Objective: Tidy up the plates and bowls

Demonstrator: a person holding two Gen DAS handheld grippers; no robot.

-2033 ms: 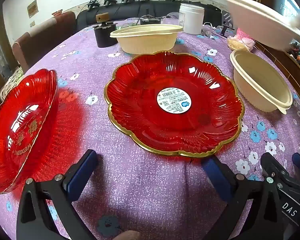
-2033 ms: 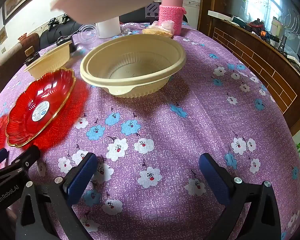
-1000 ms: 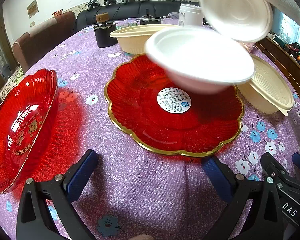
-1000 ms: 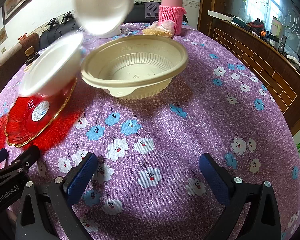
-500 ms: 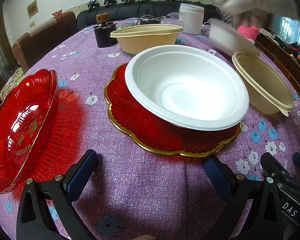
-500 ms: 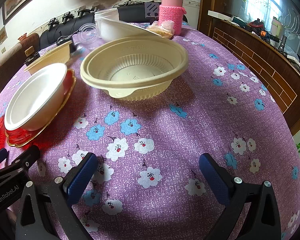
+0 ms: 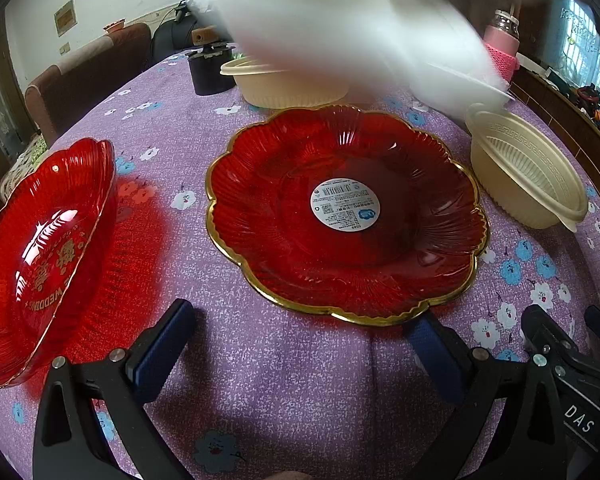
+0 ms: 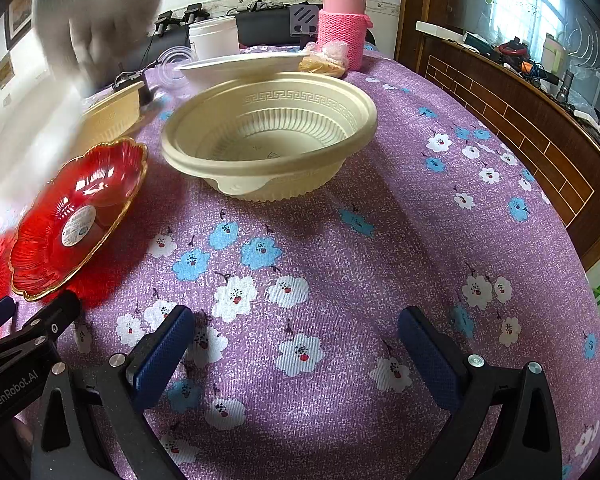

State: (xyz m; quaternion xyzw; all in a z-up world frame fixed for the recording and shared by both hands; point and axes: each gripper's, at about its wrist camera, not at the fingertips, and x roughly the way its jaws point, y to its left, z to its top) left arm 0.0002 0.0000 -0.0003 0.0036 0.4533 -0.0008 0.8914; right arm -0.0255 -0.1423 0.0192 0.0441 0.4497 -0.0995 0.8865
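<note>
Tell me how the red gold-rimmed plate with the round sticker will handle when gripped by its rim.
The red gold-rimmed plate looks glossy, so probably slippery. It seems rigid and thin, likely brittle. Its shallow scalloped edge lies low on the tablecloth, so getting a claw finger underneath may be awkward.

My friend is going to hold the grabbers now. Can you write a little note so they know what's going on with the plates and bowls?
Left gripper: jaws open, holding nothing, low over the tablecloth in front of the gold-rimmed red plate.
Right gripper: jaws open, holding nothing, facing the cream bowl.
A second red plate lies further left. Another cream bowl sits behind the gold-rimmed plate, and a white bowl behind the near cream one.
A gloved hand is sweeping something white and blurred above the plates.
Done: nothing is stacked.
Left: group the plates together and the bowls together.
</note>
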